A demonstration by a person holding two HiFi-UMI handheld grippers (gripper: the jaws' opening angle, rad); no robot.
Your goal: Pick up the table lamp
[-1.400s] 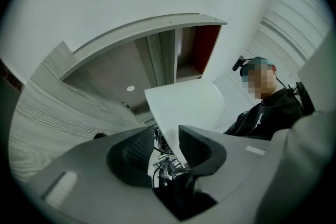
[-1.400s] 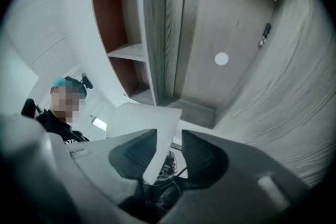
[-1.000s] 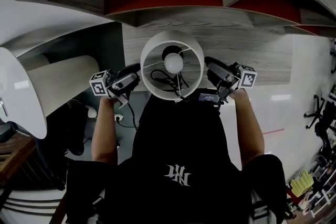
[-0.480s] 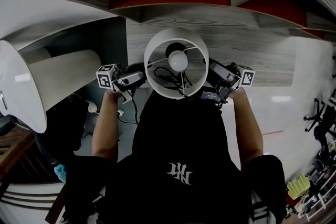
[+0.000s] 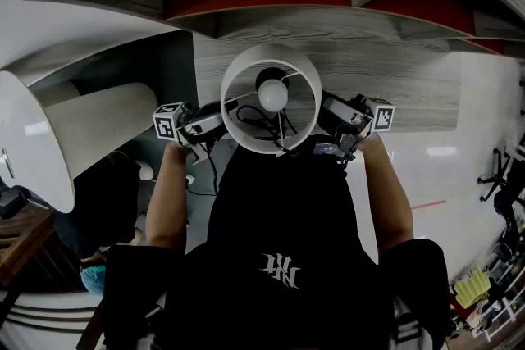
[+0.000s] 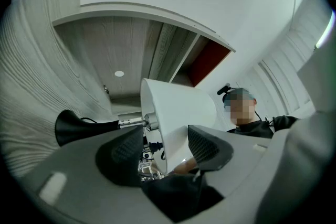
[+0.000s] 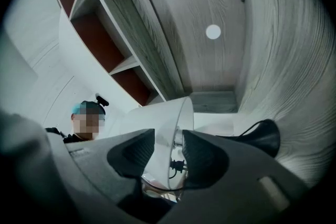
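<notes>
Looking down into the white drum-shaded table lamp with a black cone base (image 5: 271,145): it's upright over the grey wood-grain surface (image 5: 385,86), right in front of the person. The left gripper (image 5: 220,120) and right gripper (image 5: 325,113) each straddle the shade's wall. Both sets of jaws have just been opening and now sit wide, not clamping.

Table lamp (image 5: 271,145): white tapered shade (image 6: 181,110), open end facing up at the head view, round white bulb (image 5: 272,97) inside, black cord (image 5: 250,123) looped beneath it. Black cone base (image 6: 73,127) on a chrome neck (image 6: 131,123). Lamp is roughly upright over the near edge of the grey wood surface (image 5: 385,86); can't tell if the base touches it.
</notes>
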